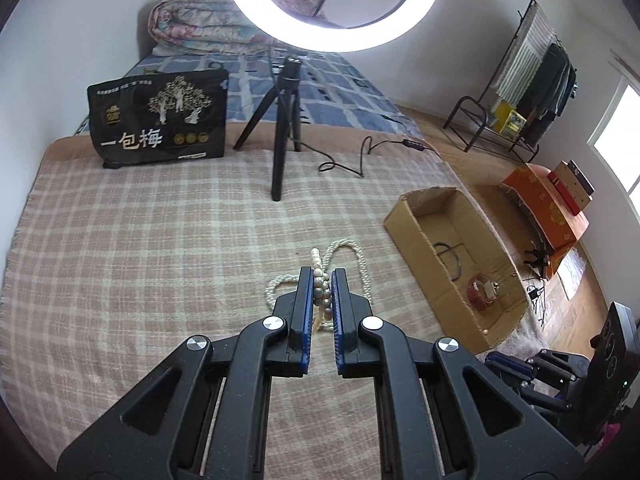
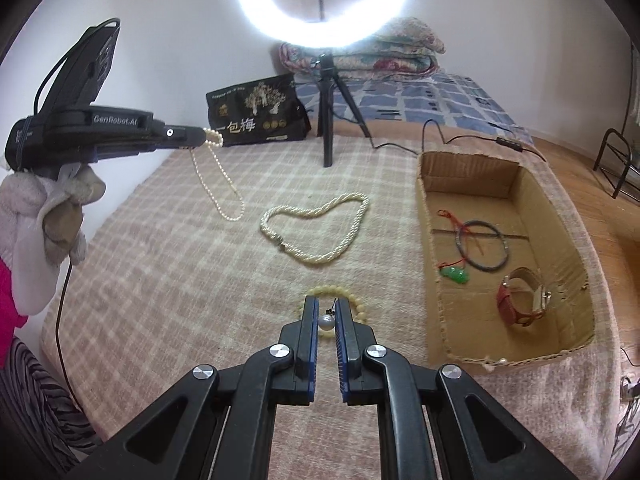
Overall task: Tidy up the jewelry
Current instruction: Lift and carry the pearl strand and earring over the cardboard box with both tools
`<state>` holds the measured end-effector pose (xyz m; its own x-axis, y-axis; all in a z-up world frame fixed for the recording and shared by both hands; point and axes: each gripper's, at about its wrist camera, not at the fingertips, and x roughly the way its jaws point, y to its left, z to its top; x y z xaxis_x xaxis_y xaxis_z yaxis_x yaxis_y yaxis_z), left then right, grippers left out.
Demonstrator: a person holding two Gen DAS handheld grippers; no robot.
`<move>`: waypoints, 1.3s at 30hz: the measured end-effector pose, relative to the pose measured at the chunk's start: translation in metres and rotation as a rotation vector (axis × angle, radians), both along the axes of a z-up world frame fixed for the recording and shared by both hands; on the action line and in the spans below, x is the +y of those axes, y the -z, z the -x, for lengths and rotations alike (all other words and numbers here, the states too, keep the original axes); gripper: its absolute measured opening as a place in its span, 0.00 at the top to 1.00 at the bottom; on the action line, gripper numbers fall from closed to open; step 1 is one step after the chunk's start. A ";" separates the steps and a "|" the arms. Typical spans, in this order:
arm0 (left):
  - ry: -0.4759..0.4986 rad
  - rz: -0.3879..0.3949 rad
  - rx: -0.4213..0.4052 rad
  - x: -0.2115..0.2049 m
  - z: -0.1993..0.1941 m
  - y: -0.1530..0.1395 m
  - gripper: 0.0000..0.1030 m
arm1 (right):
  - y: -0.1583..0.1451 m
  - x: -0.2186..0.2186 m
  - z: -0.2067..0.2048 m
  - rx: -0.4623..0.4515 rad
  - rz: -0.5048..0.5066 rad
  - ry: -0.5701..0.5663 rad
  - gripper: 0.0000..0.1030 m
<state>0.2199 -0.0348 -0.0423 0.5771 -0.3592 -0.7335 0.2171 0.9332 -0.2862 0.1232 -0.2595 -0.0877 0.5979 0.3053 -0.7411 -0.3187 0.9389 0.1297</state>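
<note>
While the right gripper (image 2: 327, 312) pinches a grey pearl pendant (image 2: 325, 323) just above the yellowish bead bracelet (image 2: 352, 300) under its tips, the cardboard box (image 2: 568, 248) sits ahead to its right. Farther off to its left, the left gripper (image 2: 202, 136) clamps a pearl strand (image 2: 224, 196) that dangles loosely. The round pearl may slip out, or the hanging loop may snag the twisted pearl necklace (image 2: 320, 232) on the blanket.

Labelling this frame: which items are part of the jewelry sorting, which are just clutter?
Job:
- thin pearl strand in left claw
- pearl pendant in right claw
- twisted pearl necklace
- cream bead bracelet
- cardboard box with bangle, jade pendant, watch

Clutter:
- ring light
- tripod
- black snack bag
- folded quilt
</note>
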 end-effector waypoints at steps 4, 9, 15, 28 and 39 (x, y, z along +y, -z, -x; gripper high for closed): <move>0.021 0.015 -0.019 -0.011 -0.001 -0.008 0.94 | -0.008 -0.013 -0.002 -0.016 -0.004 0.027 0.94; 0.053 0.035 -0.039 -0.032 -0.005 -0.018 0.94 | -0.017 -0.032 -0.007 -0.036 -0.005 0.062 0.94; 0.094 0.047 -0.052 -0.058 -0.012 -0.024 0.94 | -0.025 -0.052 -0.023 -0.048 0.005 0.090 0.94; 0.208 0.074 -0.071 -0.129 -0.018 -0.032 0.94 | -0.022 -0.096 -0.082 -0.050 0.056 0.145 0.94; 0.316 0.096 -0.036 -0.184 -0.008 -0.020 0.94 | -0.010 -0.125 -0.132 -0.035 0.037 0.167 0.94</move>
<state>0.2281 -0.2187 -0.0222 0.4510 -0.5915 -0.6684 0.5037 0.7869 -0.3565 0.2548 -0.3846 -0.0776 0.6639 0.1721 -0.7277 -0.1615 0.9832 0.0852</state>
